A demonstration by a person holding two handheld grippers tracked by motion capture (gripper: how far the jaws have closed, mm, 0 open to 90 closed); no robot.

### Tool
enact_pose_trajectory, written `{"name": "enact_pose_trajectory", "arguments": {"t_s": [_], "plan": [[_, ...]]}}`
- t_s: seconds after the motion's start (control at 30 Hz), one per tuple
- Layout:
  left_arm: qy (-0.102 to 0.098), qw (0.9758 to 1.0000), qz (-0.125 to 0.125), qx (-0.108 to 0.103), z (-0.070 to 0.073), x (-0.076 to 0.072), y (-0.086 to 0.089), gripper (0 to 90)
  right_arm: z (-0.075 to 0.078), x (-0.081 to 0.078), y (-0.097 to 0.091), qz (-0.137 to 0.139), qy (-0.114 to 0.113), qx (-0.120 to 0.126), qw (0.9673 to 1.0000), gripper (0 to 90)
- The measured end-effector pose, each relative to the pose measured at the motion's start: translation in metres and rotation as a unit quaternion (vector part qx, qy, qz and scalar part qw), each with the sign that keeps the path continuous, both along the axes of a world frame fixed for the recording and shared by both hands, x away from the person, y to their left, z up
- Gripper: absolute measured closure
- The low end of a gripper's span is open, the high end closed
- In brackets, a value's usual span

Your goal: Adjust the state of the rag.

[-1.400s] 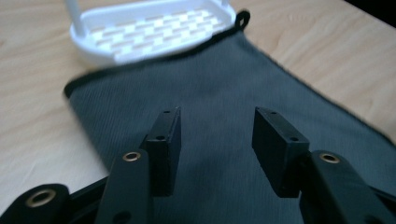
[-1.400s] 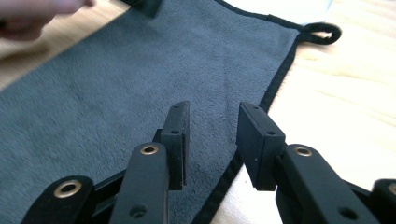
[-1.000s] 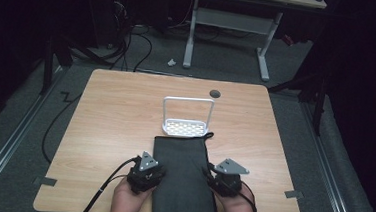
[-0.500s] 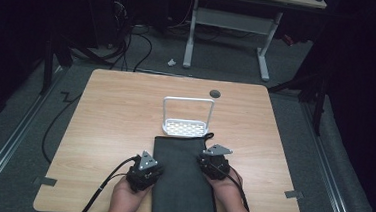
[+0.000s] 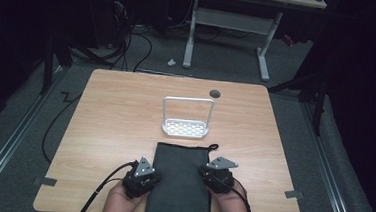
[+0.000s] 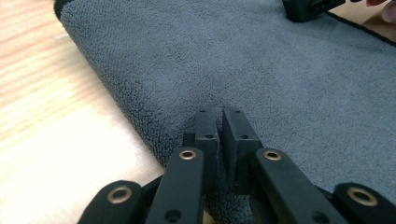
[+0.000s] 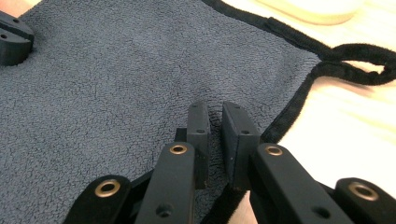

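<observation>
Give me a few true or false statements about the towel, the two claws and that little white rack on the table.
1. The left claw is pinching the dark grey towel at its edge. True.
2. The white rack stands on top of the towel. False: it stands on the wooden table, just beyond the towel's far edge.
3. The right claw is closed on a fold of towel near its black-trimmed edge. True.
4. The towel is crumpled into a ball. False: it lies flat.
5. The towel's hanging loop is hooked on the rack. False: it lies loose on the table.
</observation>
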State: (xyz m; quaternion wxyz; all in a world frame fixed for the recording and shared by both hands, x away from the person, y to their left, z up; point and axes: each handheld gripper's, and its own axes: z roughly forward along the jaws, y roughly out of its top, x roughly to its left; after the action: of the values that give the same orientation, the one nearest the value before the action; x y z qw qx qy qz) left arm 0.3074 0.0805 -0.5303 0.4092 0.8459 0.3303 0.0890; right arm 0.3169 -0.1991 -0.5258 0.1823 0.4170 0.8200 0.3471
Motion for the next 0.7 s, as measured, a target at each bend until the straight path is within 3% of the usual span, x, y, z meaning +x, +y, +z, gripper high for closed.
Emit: {"name": "enact_pose_trajectory", "arguments": {"t_s": [0.17, 0.27, 0.4, 0.53, 0.67, 0.7], "plan": [[0.005, 0.9998, -0.016, -0.005, 0.0, -0.012, 0.001, 84.5, -0.001, -0.012, -0.001, 0.005, -0.006, -0.005, 1.0, 81.3], [0.011, 0.9998, -0.016, -0.01, 0.0, -0.013, 0.001, 84.1, -0.002, -0.015, 0.0, 0.001, -0.015, -0.002, 0.9999, 78.4], [0.02, 0.9995, -0.019, -0.017, -0.001, -0.011, 0.003, 84.0, -0.002, -0.013, 0.0, 0.001, -0.004, 0.006, 1.0, 75.1], [0.029, 0.999, -0.018, -0.027, -0.001, -0.01, 0.004, 82.4, -0.003, -0.013, -0.001, 0.01, -0.011, 0.005, 0.9999, 72.9], [0.031, 0.9987, -0.016, -0.037, 0.0, -0.01, 0.003, 72.4, -0.002, -0.013, -0.001, 0.014, -0.004, 0.012, 0.9998, 66.8], [0.021, 0.999, -0.012, -0.038, 0.001, -0.009, 0.003, 70.3, -0.002, -0.012, -0.002, 0.018, 0.003, 0.017, 0.9997, 64.2]]}}
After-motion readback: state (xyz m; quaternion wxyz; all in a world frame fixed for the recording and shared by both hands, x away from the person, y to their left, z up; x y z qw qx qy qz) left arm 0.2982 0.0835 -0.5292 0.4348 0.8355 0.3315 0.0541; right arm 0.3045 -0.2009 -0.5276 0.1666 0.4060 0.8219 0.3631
